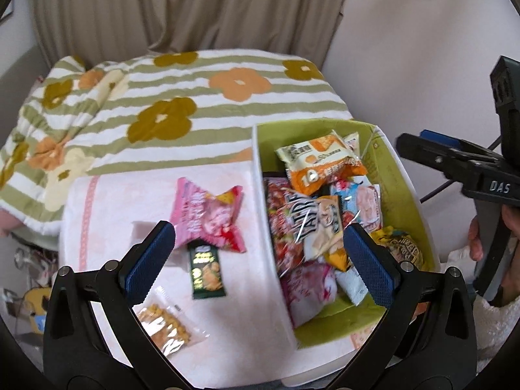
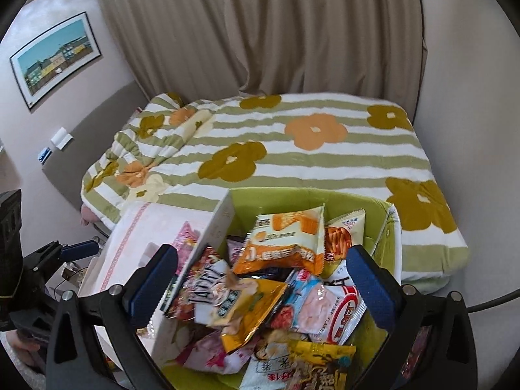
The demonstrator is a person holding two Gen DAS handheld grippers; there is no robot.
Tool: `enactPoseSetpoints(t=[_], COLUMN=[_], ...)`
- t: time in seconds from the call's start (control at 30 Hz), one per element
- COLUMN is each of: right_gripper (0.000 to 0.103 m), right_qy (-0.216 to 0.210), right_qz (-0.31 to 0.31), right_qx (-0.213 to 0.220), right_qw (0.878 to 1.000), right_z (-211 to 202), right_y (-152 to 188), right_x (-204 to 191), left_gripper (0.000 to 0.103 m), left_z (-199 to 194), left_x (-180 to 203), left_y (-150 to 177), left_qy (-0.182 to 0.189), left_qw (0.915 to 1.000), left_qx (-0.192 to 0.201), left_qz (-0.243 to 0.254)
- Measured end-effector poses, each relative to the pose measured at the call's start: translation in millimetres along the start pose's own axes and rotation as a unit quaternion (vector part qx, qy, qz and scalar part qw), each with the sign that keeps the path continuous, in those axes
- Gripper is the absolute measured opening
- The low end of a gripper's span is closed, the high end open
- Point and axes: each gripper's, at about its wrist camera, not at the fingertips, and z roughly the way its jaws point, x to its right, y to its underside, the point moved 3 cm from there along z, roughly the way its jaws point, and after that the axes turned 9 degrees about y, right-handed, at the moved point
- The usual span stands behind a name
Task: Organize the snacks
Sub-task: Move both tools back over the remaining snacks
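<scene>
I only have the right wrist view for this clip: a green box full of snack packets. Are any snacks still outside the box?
Observer: Yes. The left wrist view shows three on the pink towel left of the green box: a pink packet, a dark green packet and a clear bag of yellow snacks.
Operator: Is the left gripper holding one of them?
Observer: No. The left gripper is open and empty above the towel and the box wall.
Operator: And the right gripper, seen from outside?
Observer: The right gripper shows at the right of the box, with nothing visible in it.
</scene>
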Motion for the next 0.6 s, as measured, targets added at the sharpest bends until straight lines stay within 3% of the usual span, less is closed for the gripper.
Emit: enactPoseSetpoints(t=[0.27, 0.6], right_gripper=[0.103, 0.103], right_qy=[-0.012, -0.022], right_qz=[-0.043, -0.052], right_qx=[0.022, 0.031], right_qw=[0.999, 0.998], right_z=[-32.6, -41.3], right_y=[12.5, 32.8], right_x=[-40.6, -98.1], left_gripper=[0.103, 0.103], left_z=[-61.5, -98.6], left_x=[-50.8, -117.6], left_y=[27.5, 68.6], left_qy=[-0.036, -0.064], left_qw=[0.9972, 0.9953], left_qx=[0.030, 0.022], left_qz=[-0.058, -0.070])
